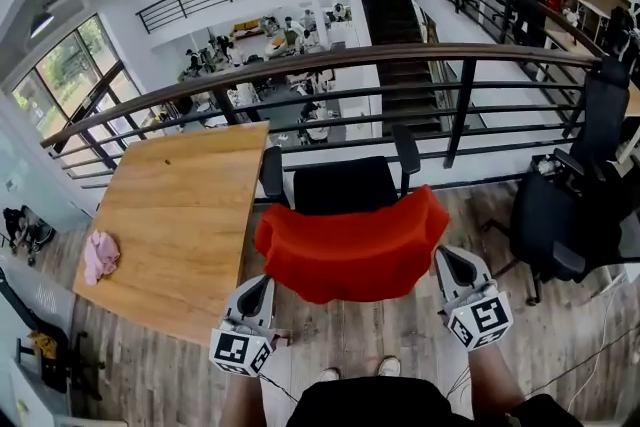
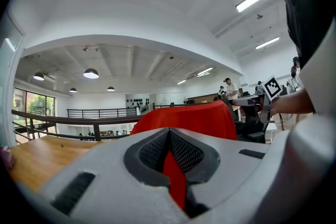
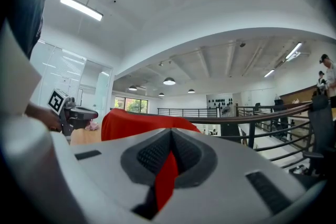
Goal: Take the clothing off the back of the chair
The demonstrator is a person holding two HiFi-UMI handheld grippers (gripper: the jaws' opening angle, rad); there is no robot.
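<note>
A red garment [image 1: 350,250] hangs stretched in the air in front of a black office chair [image 1: 343,183], held at both lower corners. My left gripper [image 1: 260,287] is shut on its left corner; red cloth [image 2: 173,176] shows pinched between the jaws in the left gripper view, with the garment [image 2: 186,120] spread beyond. My right gripper [image 1: 452,263] is shut on the right corner, and red cloth [image 3: 167,178] is pinched in its jaws, the garment [image 3: 142,126] spread to the left. The chair's backrest shows bare above the garment.
A wooden table [image 1: 180,215] stands at the left with a pink cloth [image 1: 100,255] on it. A dark railing [image 1: 330,65] runs behind the chair over a lower floor. Another black office chair [image 1: 570,205] stands at the right. The person's shoes [image 1: 355,372] are below.
</note>
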